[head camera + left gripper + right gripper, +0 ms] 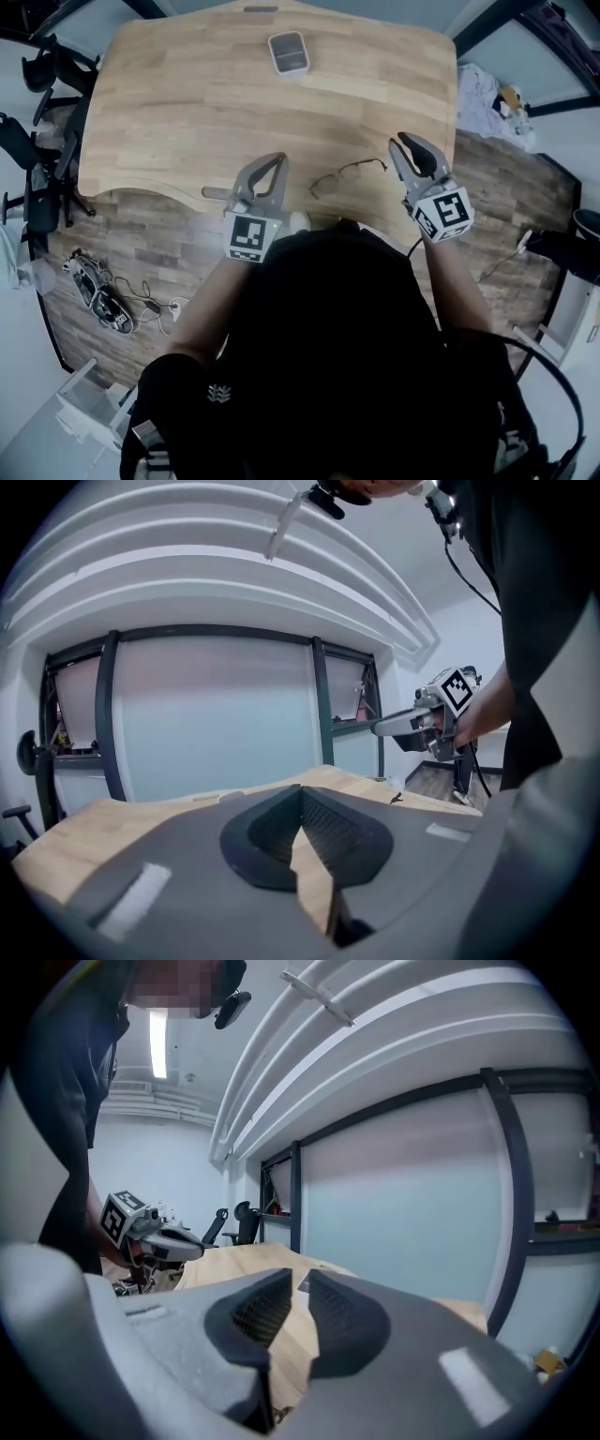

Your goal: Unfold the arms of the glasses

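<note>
Thin wire-framed glasses (345, 174) lie on the wooden table (187, 112) near its front edge, between my two grippers and touched by neither. To their left, my left gripper (274, 161) hangs above the table edge, shut with nothing in it; in the left gripper view its pads (323, 822) meet at the tips. My right gripper (402, 142) is raised to the right of the glasses. Its pads (342, 1321) stand a narrow gap apart with only bare table between them, so it is open. Both point nearly level, and neither gripper view shows the glasses clearly.
A grey-white case (289, 52) lies at the table's far edge. Black office chairs (42, 75) stand to the left, cables and shoes (103, 300) lie on the floor at the lower left, and a heap of cloth (483, 94) sits to the right of the table.
</note>
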A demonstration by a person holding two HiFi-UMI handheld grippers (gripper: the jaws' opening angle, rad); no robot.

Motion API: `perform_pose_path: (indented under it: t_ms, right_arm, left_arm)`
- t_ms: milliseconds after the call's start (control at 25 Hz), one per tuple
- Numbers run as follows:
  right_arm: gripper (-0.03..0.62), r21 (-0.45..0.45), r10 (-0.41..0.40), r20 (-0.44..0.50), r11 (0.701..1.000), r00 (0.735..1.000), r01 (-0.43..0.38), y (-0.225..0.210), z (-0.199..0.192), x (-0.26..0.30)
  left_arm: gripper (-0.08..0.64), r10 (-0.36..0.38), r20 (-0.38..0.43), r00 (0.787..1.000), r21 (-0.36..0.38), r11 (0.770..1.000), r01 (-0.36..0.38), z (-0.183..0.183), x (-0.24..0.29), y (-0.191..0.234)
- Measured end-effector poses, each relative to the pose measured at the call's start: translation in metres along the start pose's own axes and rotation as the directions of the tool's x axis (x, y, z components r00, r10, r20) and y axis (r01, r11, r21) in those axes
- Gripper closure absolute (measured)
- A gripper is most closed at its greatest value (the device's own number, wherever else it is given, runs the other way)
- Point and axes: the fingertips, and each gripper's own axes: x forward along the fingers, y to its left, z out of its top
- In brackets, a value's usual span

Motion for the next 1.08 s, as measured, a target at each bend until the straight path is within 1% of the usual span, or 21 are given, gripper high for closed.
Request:
perform_pose_path:
  t_ms: [40, 80, 240, 400, 640, 1080]
  right_arm:
    - [0.584, 0.0, -0.001, 0.005, 1.0, 1.0, 0.001, -0.002, 0.001, -0.001]
    - [0.592, -0.003, 0.001, 0.006, 1.0, 1.0, -0.001, -0.003, 0.0, -0.002]
    - [0.592, -0.002, 0.0, -0.007, 1.0, 1.0, 0.0, -0.011, -0.01, -0.001]
    - [0.592, 0.012, -0.016, -0.005, 1.0, 1.0, 0.016, -0.025, -0.014, 0.0]
    - [0.592, 0.011, 0.003, -0.002, 1.0, 1.0, -0.003, -0.031, -0.014, 0.003]
    - [0.592, 0.021, 0.019, -0.001, 1.0, 1.0, -0.019, -0.043, -0.021, 0.005]
  left_arm:
    - [0.555, 0.009, -0.005, 1.0, 0.005, 1.0, -0.009, -0.001, 0.0, 0.0]
    - [0.555, 0.018, -0.008, 1.0, 0.004, 1.0, -0.018, -0.002, 0.0, -0.001]
    - [0.555, 0.049, -0.029, 0.998, -0.017, 0.999, -0.05, -0.01, -0.002, -0.001]
    - [0.555, 0.064, -0.051, 0.997, -0.02, 0.998, -0.065, -0.013, 0.0, -0.002]
    - [0.555, 0.085, -0.043, 0.995, -0.015, 0.996, -0.085, -0.004, 0.004, -0.002]
    - [0.555, 0.085, -0.056, 0.995, 0.011, 0.996, -0.085, -0.003, 0.013, -0.014]
